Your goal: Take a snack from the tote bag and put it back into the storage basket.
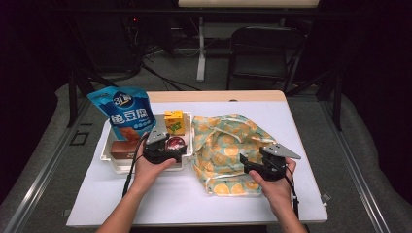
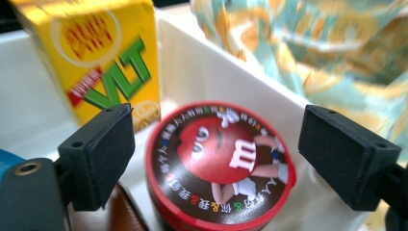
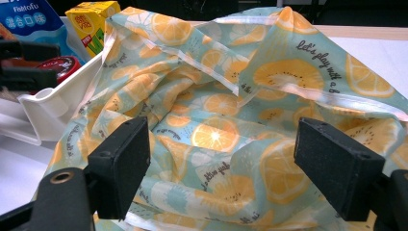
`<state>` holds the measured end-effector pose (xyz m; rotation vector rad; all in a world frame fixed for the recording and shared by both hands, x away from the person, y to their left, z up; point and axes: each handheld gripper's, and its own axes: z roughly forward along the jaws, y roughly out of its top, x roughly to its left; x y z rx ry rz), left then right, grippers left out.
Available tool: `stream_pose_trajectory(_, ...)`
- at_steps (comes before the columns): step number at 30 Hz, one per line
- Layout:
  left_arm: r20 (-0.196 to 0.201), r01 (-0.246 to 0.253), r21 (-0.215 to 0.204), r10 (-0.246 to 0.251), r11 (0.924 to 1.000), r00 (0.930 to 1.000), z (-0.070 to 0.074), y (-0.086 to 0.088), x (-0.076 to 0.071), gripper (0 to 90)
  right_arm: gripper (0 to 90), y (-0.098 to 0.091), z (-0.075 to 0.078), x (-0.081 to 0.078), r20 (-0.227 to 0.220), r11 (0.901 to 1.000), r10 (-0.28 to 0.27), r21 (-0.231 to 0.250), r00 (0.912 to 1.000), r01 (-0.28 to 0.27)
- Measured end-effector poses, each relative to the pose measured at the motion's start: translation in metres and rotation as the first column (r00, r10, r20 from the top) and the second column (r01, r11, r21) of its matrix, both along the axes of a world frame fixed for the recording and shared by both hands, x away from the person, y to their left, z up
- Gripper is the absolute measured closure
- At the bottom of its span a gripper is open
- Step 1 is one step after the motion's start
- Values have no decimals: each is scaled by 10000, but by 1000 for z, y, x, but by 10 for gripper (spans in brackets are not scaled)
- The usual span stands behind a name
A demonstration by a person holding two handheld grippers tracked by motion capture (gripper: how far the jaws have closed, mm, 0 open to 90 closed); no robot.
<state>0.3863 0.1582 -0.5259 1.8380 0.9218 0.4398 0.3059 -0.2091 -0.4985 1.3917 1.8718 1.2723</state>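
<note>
**Stock on the surface: white tray, snacks and a printed bag**

Item 1. Left hand-held gripper [image 1: 167, 148]. I have it over the near right corner of the white tray [image 1: 108, 145]. In the left gripper view its jaws stand wide on either side of the round red tin [image 2: 219, 166], with clear gaps between pads and tin, so nothing is gripped.

Item 2. Round red tin. It sits in the tray's right part, lid up, bearing a red cartoon sweet figure and a ring of small lettering. I see it in the high view just beyond the left hand-held gripper [image 1: 175, 142].

Item 3. Yellow drink carton [image 2: 103, 57]. Upright in the tray, just behind the tin, near the tray's right wall; green letters on its front.

Item 4. Blue snack pouch [image 1: 125, 112]. Standing tilted at the tray's far left, tallest thing on the surface.

Item 5. Brown packet [image 1: 121, 148]. Lying flat in the tray's near left part, in front of the pouch.

Item 6. Orange-print bag [image 1: 223, 145]. Pale green cloth with orange slices, lying crumpled on the surface just to the right of the tray, its edge against the tray wall.

Item 7. Right hand-held gripper [image 1: 252, 162]. I hold it at the bag's near right side. In the right gripper view the jaws are spread wide with the bag's cloth [image 3: 216, 139] beyond and between them; the pads are not pinching the fabric.

Item 8. White surface [image 1: 184, 199]. It carries all of the above.
</note>
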Motion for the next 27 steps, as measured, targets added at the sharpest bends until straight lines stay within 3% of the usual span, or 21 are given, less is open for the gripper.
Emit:
stream_pose_trajectory(4,538,-424,-491,451,9979,9975,9,15,-15,223,196,-1,0,0,-8,10000,-23,-63,10000,23)
stream_pose_trajectory(6,651,-247,-749,296,9969,9974,8,21,-24,386,197,-2,0,0,-14,10000,-28,-59,10000,28)
stream_pose_trajectory(8,695,-254,-722,304,9971,9971,5,24,-33,571,197,-1,-1,1,12,10000,-54,7,10000,54)
stream_pose_trajectory(10,366,-596,-907,632,9941,9973,2,28,-39,737,196,-1,-1,1,14,10000,-75,-46,10000,75)
stream_pose_trajectory(13,-69,-1048,-991,1046,9895,9945,-3,29,-45,897,196,1,0,1,31,9999,-41,-91,10000,41)
stream_pose_trajectory(16,-342,-1252,-684,1231,9898,9918,-8,25,-48,900,195,1,1,0,109,9999,31,-127,9999,-30)
stream_pose_trajectory(27,-614,-1649,-504,1618,9850,9849,-12,8,-38,900,195,1,1,-1,175,9998,-70,-163,9998,73)
